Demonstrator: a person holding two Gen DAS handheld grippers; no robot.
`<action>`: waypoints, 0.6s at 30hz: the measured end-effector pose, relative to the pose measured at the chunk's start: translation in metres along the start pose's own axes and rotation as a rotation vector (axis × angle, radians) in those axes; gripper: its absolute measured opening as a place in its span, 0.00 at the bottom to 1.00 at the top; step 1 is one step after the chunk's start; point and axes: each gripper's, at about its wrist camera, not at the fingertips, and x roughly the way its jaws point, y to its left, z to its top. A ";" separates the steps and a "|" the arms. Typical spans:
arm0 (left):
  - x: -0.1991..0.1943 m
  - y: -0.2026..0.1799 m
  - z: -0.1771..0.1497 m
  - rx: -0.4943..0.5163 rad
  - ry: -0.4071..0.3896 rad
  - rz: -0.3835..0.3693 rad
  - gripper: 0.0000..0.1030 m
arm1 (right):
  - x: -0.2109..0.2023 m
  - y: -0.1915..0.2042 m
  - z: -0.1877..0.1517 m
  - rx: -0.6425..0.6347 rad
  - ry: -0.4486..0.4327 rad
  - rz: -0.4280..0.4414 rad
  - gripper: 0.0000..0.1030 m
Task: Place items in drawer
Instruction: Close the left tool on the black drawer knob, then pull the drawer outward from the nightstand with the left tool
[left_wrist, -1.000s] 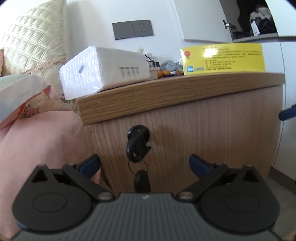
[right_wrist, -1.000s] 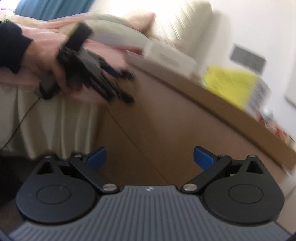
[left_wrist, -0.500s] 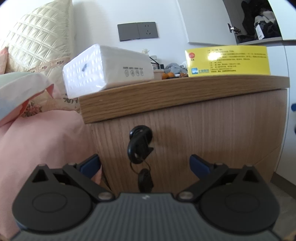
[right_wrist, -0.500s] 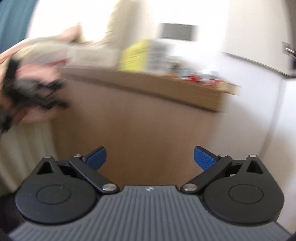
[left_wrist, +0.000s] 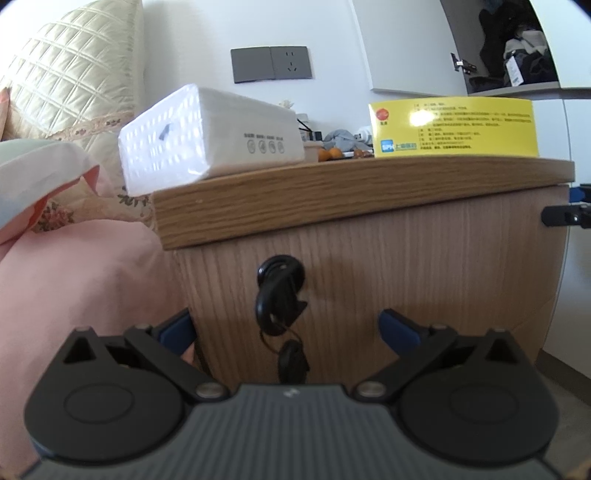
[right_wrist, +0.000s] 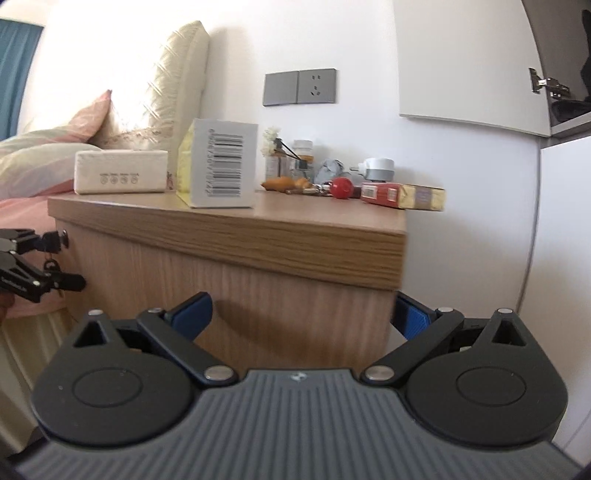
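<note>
A wooden nightstand has a closed drawer front with a black key in its lock and a second key hanging below. My left gripper is open and empty, close in front of the key. On the top stand a white tissue pack, also in the right wrist view, and a yellow box, also in the right wrist view. My right gripper is open and empty, facing the nightstand's right front corner. The left gripper shows at the far left.
A bed with pink sheet and pillows is left of the nightstand. Small bottles, a red ball and a red and yellow box sit at the back of the top. A white cabinet stands to the right.
The right gripper has swung from facing the bed and the left hand to facing the nightstand's right corner. The left gripper has edged slightly closer to the key.
</note>
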 end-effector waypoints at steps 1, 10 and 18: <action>0.000 0.000 0.000 0.000 0.000 0.000 1.00 | 0.000 0.001 0.001 0.006 -0.001 0.001 1.00; -0.001 -0.003 0.000 0.016 0.002 0.010 1.00 | 0.001 0.000 0.010 0.044 0.015 0.051 1.00; -0.005 -0.004 0.000 0.011 0.001 0.010 1.00 | -0.006 -0.002 0.012 0.045 0.025 0.089 1.00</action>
